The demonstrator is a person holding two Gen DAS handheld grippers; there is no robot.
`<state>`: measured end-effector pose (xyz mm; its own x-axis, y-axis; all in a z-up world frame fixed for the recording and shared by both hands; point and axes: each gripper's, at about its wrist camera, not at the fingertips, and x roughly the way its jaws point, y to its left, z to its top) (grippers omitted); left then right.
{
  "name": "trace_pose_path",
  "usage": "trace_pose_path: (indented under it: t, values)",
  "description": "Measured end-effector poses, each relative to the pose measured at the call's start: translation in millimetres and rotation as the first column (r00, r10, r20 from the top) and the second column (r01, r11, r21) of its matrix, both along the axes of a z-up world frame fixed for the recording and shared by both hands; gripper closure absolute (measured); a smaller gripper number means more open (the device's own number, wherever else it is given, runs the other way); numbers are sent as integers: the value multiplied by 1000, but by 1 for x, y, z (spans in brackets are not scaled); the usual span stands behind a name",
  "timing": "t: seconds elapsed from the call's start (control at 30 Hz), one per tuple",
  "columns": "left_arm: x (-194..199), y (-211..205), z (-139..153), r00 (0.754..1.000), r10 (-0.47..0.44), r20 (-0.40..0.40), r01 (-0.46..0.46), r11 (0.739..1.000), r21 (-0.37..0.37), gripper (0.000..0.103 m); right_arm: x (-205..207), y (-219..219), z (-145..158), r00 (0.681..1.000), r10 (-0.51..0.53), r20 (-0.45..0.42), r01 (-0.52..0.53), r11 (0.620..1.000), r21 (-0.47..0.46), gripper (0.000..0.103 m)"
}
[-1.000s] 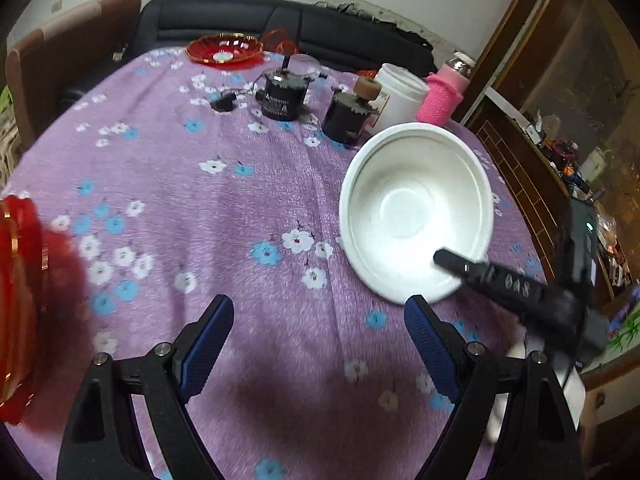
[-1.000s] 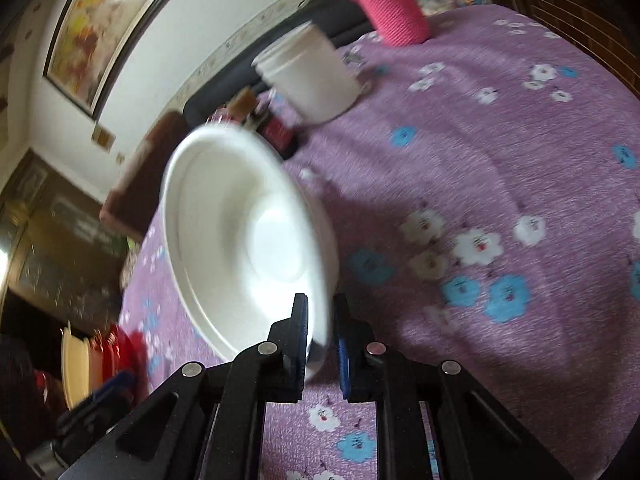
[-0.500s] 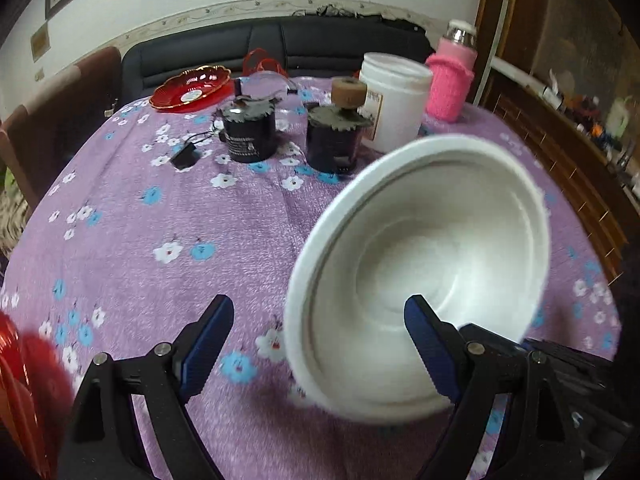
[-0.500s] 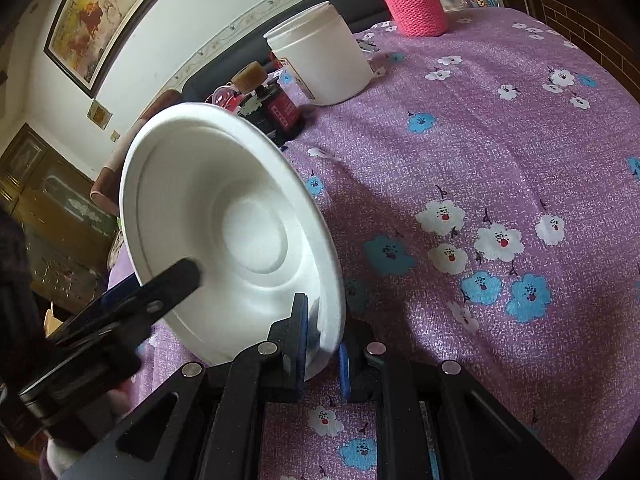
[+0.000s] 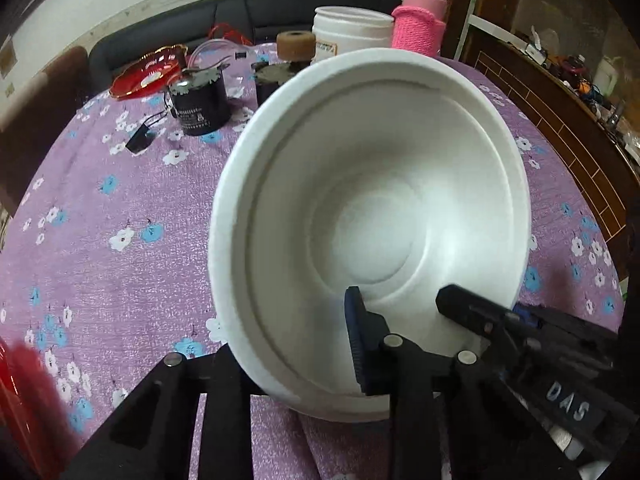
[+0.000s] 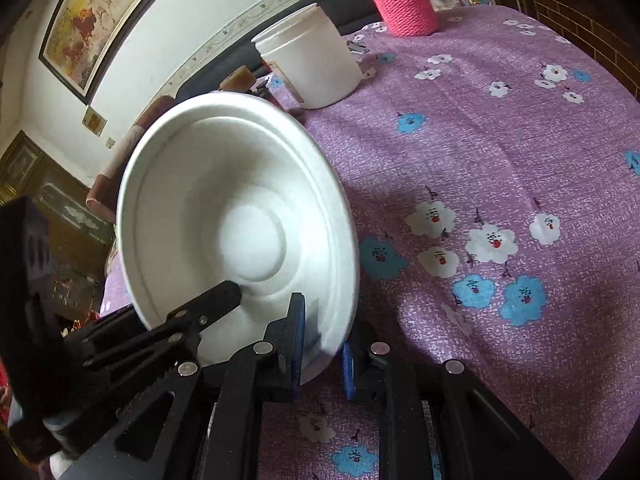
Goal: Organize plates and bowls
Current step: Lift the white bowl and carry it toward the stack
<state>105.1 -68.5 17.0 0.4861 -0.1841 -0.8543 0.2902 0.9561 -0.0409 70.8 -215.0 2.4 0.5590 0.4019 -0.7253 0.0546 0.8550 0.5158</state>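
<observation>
A white bowl (image 5: 372, 208) is held tilted above the purple flowered tablecloth (image 5: 120, 208). My left gripper (image 5: 304, 352) is shut on the bowl's near rim, one blue pad inside, the other finger hidden behind the bowl. My right gripper (image 6: 322, 352) also stands around the rim of the bowl (image 6: 224, 220), one pad inside and one outside. My right gripper's finger shows inside the bowl in the left wrist view (image 5: 472, 312), and my left gripper's finger in the right wrist view (image 6: 212, 300).
A red plate (image 5: 146, 74), two black cans (image 5: 200, 106), a white jar (image 5: 352, 30) and a pink-sleeved bottle (image 5: 420, 20) stand at the table's far side. Red dishes (image 5: 20, 408) lie at the near left. A wooden cabinet (image 5: 560, 112) stands right.
The bowl has been lifted and carried toward my left gripper. My left gripper was open and has closed on its rim. My right gripper keeps its hold.
</observation>
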Motion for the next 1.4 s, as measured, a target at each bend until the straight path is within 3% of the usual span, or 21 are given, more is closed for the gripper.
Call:
trace_pose_path:
  t: [0.37, 0.77, 1.17, 1.4]
  values:
    - [-30, 18, 22, 998, 43, 43, -42, 999, -23, 78, -14, 9, 20, 996, 21, 84, -21, 1000, -6, 87]
    - [-69, 64, 39, 992, 119, 49, -116, 991, -68, 78, -22, 44, 25, 984, 128, 127, -132, 991, 22, 87]
    - [-115, 111, 58, 972, 217, 92, -205, 971, -126, 78, -43, 88, 37, 950, 241, 200, -251, 968, 26, 87]
    - [-147, 134, 78, 962, 229, 149, -204, 965, -167, 78, -75, 113, 67, 930, 248, 270, -253, 967, -14, 87]
